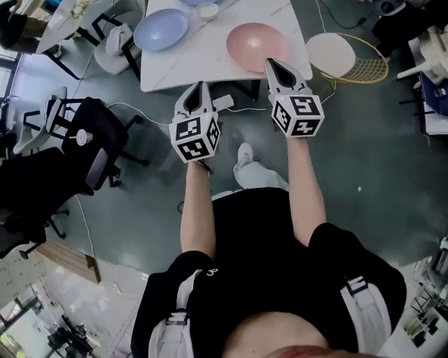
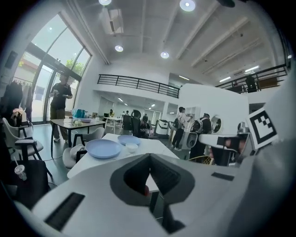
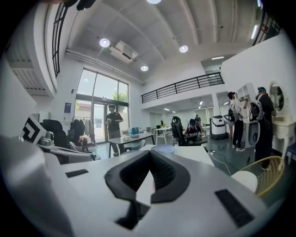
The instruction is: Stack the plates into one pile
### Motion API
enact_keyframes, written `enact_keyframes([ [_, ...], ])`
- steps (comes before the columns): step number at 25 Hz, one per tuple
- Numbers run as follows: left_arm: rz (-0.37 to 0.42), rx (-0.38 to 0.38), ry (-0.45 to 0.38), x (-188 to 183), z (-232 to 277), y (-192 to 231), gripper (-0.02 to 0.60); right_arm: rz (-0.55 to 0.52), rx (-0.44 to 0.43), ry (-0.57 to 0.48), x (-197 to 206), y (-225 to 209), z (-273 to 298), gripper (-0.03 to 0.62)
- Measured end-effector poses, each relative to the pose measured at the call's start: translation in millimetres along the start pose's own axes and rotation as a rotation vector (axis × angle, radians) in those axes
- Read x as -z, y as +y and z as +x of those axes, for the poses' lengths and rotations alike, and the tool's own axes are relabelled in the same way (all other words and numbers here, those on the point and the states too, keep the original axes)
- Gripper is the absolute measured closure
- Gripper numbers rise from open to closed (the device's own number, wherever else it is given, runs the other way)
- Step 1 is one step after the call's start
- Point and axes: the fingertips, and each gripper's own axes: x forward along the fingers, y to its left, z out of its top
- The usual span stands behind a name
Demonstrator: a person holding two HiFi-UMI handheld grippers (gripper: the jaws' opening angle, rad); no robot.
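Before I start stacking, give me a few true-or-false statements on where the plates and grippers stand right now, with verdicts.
1. The left gripper and the right gripper are both shut and empty. True.
2. The pink plate and the blue plate lie apart on the white table. True.
3. The right gripper has hold of the pink plate. False: its tip is close to the plate's near rim, but it is shut on nothing.
4. The small white bowl sits inside the pink plate. False: it stands on the table beyond the blue plate.
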Motion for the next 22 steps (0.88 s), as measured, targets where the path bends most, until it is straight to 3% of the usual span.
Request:
enact_keyframes([
  [10,0.04,0.006,0.085,1.6,88.4,-10.3,0.569,0.097,0.024,0.041,27.3,-73.9,58.8,0.586],
  [22,0.065,0.077,0.145,18.6,136.8,-38.7,0.568,0.113,0.121,0.06,38.8,-130.2,52.8,0.586],
])
